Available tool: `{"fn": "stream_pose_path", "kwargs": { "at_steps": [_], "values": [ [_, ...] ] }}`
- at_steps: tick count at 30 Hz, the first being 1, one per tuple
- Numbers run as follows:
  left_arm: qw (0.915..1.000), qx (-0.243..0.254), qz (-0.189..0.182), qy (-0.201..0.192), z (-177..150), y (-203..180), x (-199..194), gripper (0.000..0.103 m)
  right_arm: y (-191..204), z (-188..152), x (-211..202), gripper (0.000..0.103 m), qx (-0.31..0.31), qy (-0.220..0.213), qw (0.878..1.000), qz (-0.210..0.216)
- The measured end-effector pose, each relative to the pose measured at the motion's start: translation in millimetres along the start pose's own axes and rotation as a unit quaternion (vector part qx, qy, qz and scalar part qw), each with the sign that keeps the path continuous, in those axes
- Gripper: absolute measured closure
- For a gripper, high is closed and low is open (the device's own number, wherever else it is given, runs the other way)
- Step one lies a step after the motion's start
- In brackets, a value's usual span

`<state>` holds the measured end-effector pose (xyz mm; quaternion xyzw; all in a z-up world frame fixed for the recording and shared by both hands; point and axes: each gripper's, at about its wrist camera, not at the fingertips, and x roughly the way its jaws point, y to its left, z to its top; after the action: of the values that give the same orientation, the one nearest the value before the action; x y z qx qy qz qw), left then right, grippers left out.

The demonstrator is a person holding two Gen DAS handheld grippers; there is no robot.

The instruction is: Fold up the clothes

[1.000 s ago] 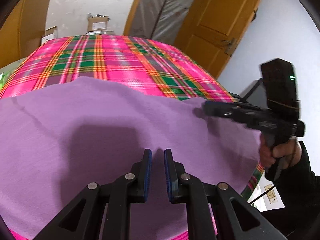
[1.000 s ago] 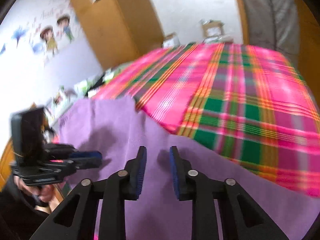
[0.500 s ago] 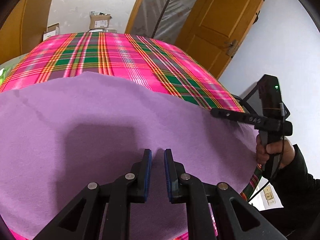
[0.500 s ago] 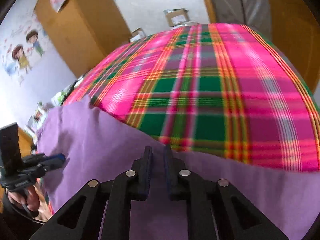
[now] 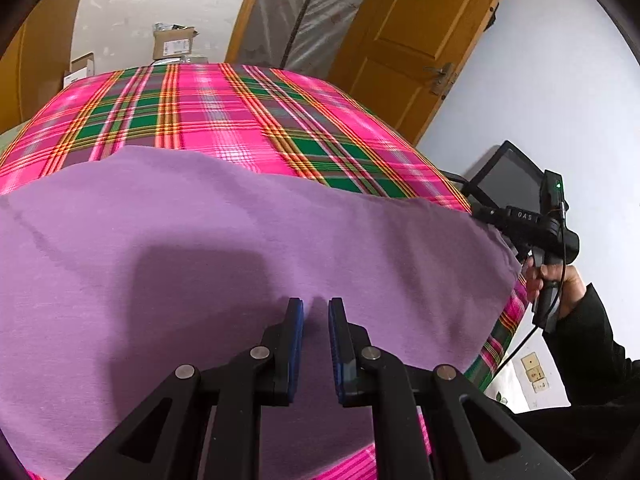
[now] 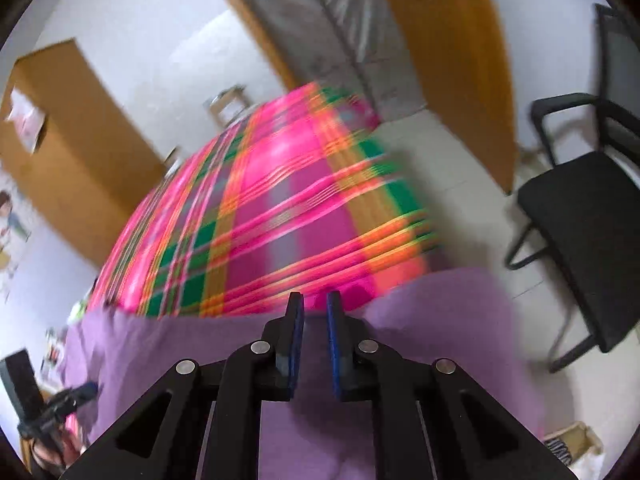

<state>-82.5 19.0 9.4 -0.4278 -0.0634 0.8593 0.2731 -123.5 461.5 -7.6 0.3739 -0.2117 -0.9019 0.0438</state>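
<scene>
A purple cloth (image 5: 248, 248) lies spread over the pink and green plaid cover (image 5: 224, 108). My left gripper (image 5: 316, 304) sits near the cloth's near edge. Its jaws stand narrow and pinch a small pucker of the fabric. At the cloth's far right corner my right gripper (image 5: 478, 213) is held in a hand (image 5: 554, 280). In the blurred right wrist view, the purple cloth (image 6: 440, 320) has its edge running between that gripper's (image 6: 315, 308) pads. Those jaws are opening slightly and still stand narrow on the fabric.
A black chair (image 6: 580, 216) stands on the floor to the right of the plaid surface. A dark screen (image 5: 508, 176) sits off the right corner. Behind are an orange door (image 5: 412, 40), a grey plastic sheet (image 5: 304, 12) and cardboard boxes (image 5: 172, 44).
The right gripper has narrowed its jaws at the cloth's far edge. It has travelled right along that edge to the corner and rolled. The left gripper has stayed pinched on the cloth.
</scene>
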Motion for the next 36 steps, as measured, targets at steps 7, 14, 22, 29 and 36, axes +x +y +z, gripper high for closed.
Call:
{"fn": "stream_pose_path", "kwargs": {
  "at_steps": [7, 14, 22, 29, 36],
  "values": [
    [0.9996, 0.027, -0.012, 0.006, 5, -23, 8, 0.091, -15, -11, -20, 0.083, -0.001, -0.029, 0.999, -0.021],
    [0.9983, 0.049, -0.027, 0.017, 0, -43, 14, 0.091, -49, -20, -42, 0.086, 0.048, -0.042, 0.998, -0.027],
    [0.999, 0.032, -0.02, 0.025, -14, -38, 14, 0.091, -49, -42, -52, 0.084, 0.021, -0.049, 0.998, -0.047],
    [0.9997, 0.02, -0.01, 0.004, -21, -31, -5, 0.091, -23, -46, -63, 0.077, -0.026, -0.073, 0.994, -0.074],
    [0.9983, -0.042, 0.033, -0.02, -32, 12, -30, 0.091, 71, -62, -42, 0.076, -0.17, -0.052, 0.984, -0.003]
  ]
}}
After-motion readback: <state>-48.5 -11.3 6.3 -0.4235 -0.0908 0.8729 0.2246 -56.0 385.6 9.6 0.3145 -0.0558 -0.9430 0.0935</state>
